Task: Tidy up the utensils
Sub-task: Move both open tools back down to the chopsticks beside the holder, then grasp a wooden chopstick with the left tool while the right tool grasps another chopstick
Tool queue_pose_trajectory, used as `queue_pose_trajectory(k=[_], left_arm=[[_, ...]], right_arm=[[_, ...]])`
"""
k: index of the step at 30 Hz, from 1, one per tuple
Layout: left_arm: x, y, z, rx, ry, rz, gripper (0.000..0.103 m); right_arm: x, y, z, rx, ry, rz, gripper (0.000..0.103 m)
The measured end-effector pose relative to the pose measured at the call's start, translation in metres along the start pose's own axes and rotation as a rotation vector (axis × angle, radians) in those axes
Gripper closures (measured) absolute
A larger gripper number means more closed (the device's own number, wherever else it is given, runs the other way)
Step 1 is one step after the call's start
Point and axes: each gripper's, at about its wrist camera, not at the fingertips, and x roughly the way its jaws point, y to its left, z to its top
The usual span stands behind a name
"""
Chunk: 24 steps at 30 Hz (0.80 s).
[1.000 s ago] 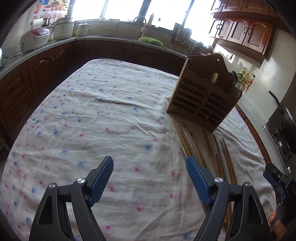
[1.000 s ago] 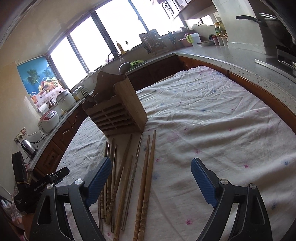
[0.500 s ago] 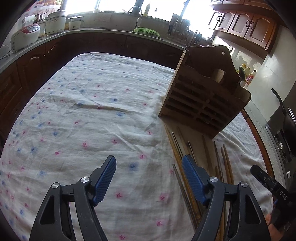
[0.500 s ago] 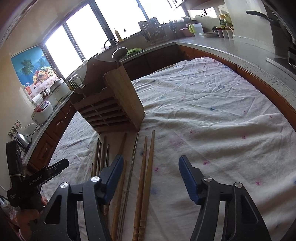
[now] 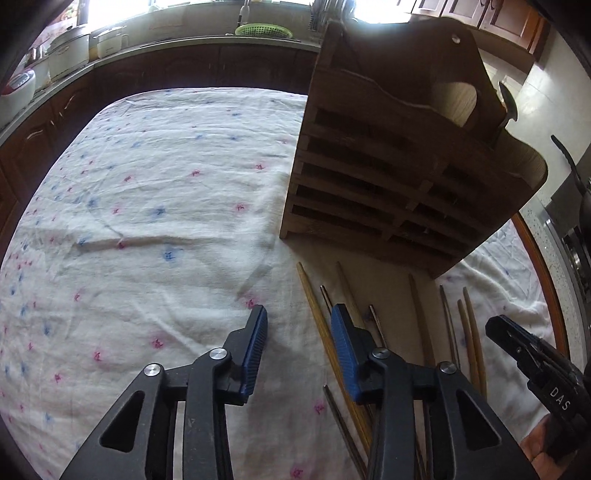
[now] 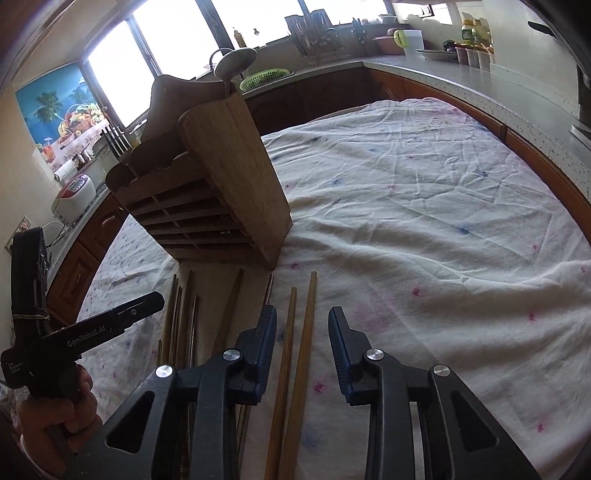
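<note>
A wooden utensil rack [image 5: 399,162] with slatted front stands on the flowered tablecloth [image 5: 155,206]; it also shows in the right wrist view [image 6: 207,199]. Several wooden and metal chopsticks [image 5: 369,325] lie in a row on the cloth in front of it. My left gripper [image 5: 298,332] is open and empty, low over the leftmost chopstick [image 5: 321,332]. My right gripper [image 6: 303,332] is open and empty, with the two rightmost wooden chopsticks [image 6: 301,354] between its fingers. A ladle [image 6: 236,62] stands in the rack.
Kitchen counters ring the table, with rice cookers [image 5: 70,48] at the back left, a green basket [image 5: 264,29] by the sink, and a stove [image 5: 576,229] at the right. The other gripper [image 6: 92,332] shows at the left of the right wrist view.
Both grippers have moved forward and down toward the chopsticks and rack. Both jaws have narrowed from wide open to partly open.
</note>
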Motion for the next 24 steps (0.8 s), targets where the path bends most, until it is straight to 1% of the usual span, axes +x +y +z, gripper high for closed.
queue_pose_trajectory(k=[3,6,8,11,14,17,18,19,21,24], left_arm=[[0.005,-0.005,0.001,0.039,-0.012,0.023,0.073],[0.008,-0.007,-0.002,0.064,-0.019,0.026,0.073],[0.011,-0.008,0.000,0.070,-0.011,0.031,0.073],[0.019,-0.015,0.005,0.107,0.000,0.061,0.074],[0.027,-0.024,0.007,0.144,-0.012,0.093,0.076],[0.034,-0.029,0.005,0.167,-0.032,0.100,0.083],[0.035,-0.029,0.004,0.168,-0.036,0.096,0.090],[0.036,-0.028,0.004,0.164,-0.038,0.089,0.093],[0.037,-0.025,0.003,0.145,-0.037,0.072,0.094],[0.036,-0.016,0.001,0.102,-0.034,0.031,0.099]], right_arm=[[0.009,0.002,0.002,-0.017,0.021,-0.015,0.079],[0.019,0.000,0.001,-0.031,0.049,-0.038,0.084],[0.021,0.001,0.000,-0.055,0.044,-0.054,0.086],[0.025,0.007,0.002,-0.090,0.044,-0.078,0.086],[0.030,0.011,0.005,-0.111,0.043,-0.090,0.086],[0.034,0.016,0.008,-0.138,0.046,-0.110,0.086],[0.035,0.019,0.008,-0.152,0.047,-0.122,0.086],[0.035,0.021,0.008,-0.165,0.047,-0.135,0.087],[0.035,0.023,0.007,-0.172,0.044,-0.142,0.096],[0.031,0.018,0.006,-0.134,0.044,-0.110,0.097]])
